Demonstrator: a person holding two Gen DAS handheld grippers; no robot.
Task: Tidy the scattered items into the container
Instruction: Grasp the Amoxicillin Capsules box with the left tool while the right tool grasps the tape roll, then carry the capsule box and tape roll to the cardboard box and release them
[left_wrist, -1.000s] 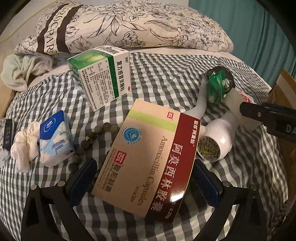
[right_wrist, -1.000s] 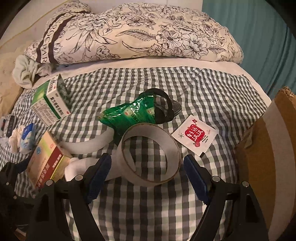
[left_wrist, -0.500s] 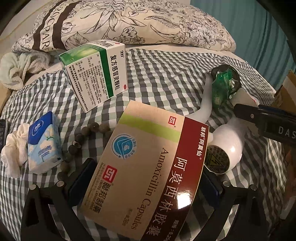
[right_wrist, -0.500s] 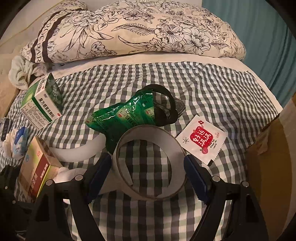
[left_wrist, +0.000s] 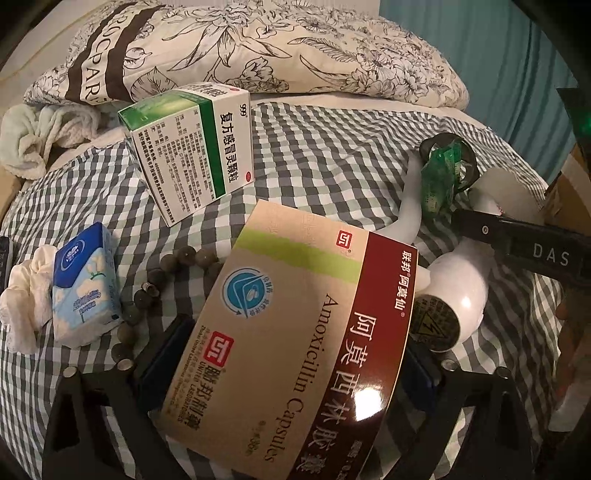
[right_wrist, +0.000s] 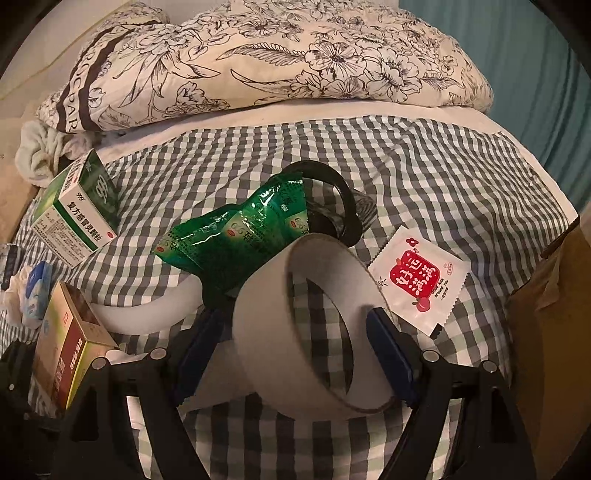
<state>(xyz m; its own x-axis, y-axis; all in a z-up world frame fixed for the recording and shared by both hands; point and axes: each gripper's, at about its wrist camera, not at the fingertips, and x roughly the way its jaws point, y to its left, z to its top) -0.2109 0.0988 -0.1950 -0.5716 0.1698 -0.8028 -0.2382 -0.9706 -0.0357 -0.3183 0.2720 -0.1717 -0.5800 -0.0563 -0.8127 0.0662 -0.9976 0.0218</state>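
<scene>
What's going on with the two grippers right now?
Both are loaded. The left gripper is shut on the amoxicillin box, lifted over the checked sheet. The right gripper has one finger inside the tape roll and one outside, clamping its wall. The green sachets, red-label sachet and green box lie loose on the bed.

Colours & patterns on the bed

Bedspread showing grey/white checks; pillow w/ black floral print on cream. Medicine box showing tan, lime stripe, maroon band; smaller box green/white. Sachets glinting green, tape roll white, packet white w/ red. Tissue pack blue/white.
</scene>
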